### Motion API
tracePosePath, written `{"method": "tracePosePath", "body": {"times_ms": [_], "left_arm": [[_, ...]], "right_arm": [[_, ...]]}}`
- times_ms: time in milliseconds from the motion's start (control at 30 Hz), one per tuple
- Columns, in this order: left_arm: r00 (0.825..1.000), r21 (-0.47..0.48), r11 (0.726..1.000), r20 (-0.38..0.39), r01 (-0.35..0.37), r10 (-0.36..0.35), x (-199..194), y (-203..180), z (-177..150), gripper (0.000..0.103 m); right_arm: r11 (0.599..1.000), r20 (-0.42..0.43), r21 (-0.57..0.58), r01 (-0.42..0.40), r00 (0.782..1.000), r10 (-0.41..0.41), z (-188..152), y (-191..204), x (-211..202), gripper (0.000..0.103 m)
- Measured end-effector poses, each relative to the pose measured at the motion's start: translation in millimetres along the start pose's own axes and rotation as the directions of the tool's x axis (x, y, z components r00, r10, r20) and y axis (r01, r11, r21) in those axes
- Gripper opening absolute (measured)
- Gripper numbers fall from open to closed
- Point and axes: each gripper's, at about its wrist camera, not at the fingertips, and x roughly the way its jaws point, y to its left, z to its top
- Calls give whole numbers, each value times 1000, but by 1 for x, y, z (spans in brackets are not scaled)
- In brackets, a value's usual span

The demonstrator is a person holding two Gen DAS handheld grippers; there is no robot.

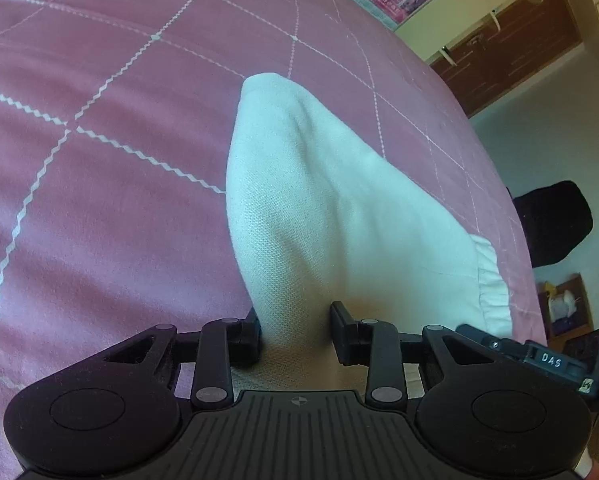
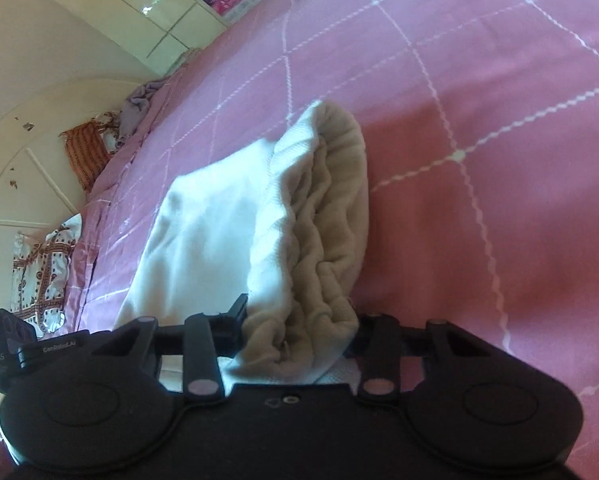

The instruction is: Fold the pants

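White pants (image 1: 319, 216) lie on a pink quilted bedspread (image 1: 99, 200). My left gripper (image 1: 295, 328) is shut on a folded edge of the pants, which rise from its fingers in a lifted ridge. The gathered elastic waistband (image 1: 493, 292) shows at the right. In the right wrist view the pants (image 2: 219, 232) hang forward from my right gripper (image 2: 299, 324), which is shut on the bunched waistband (image 2: 331, 220). The other gripper's body (image 1: 547, 358) shows at the right edge of the left wrist view.
The bedspread (image 2: 479, 120) spreads wide on all sides. Patterned cloths (image 2: 43, 276) and an orange cloth (image 2: 85, 152) lie at the bed's far edge by a white wall. A black chair (image 1: 555, 220) and wooden cabinets (image 1: 511, 52) stand beyond the bed.
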Motion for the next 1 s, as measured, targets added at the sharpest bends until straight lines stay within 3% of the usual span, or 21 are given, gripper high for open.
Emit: {"method": "tracePosePath", "body": {"times_ms": [100, 200, 300, 400, 467, 533, 600, 800, 1000], "left_arm": [[1000, 7, 1000, -17, -25, 25, 11, 1, 2, 33], [1000, -45, 999, -4, -24, 24, 18, 1, 0, 33], [1000, -24, 1000, 23, -16, 17, 10, -4, -6, 31], [999, -30, 999, 42, 14, -13, 2, -5, -6, 29], [999, -20, 1000, 36, -24, 25, 7, -6, -6, 29], [998, -10, 1000, 56, -24, 25, 2, -14, -3, 28], [995, 30, 1000, 95, -7, 4, -10, -28, 1, 28], [985, 32, 998, 164, 51, -56, -32, -54, 31, 28], [961, 43, 996, 263, 78, -87, -47, -82, 72, 28]], "right_arm": [[999, -43, 15, 36, 998, -36, 3, -6, 11, 44], [998, -35, 42, 37, 999, -35, 1, -9, 17, 45], [997, -23, 75, 33, 999, -31, -1, -12, 19, 45], [997, -12, 43, 58, 998, -58, -4, 0, 12, 42], [999, 19, 13, 42, 999, -42, -5, 10, 7, 41], [997, 8, 9, 75, 997, -75, -5, 12, 11, 41], [998, 35, 54, 24, 999, -26, 1, 14, 3, 40], [997, 99, -33, -72, 992, 75, 29, 55, -18, 40], [989, 182, -72, -129, 973, 140, 70, 71, -37, 40]]}}
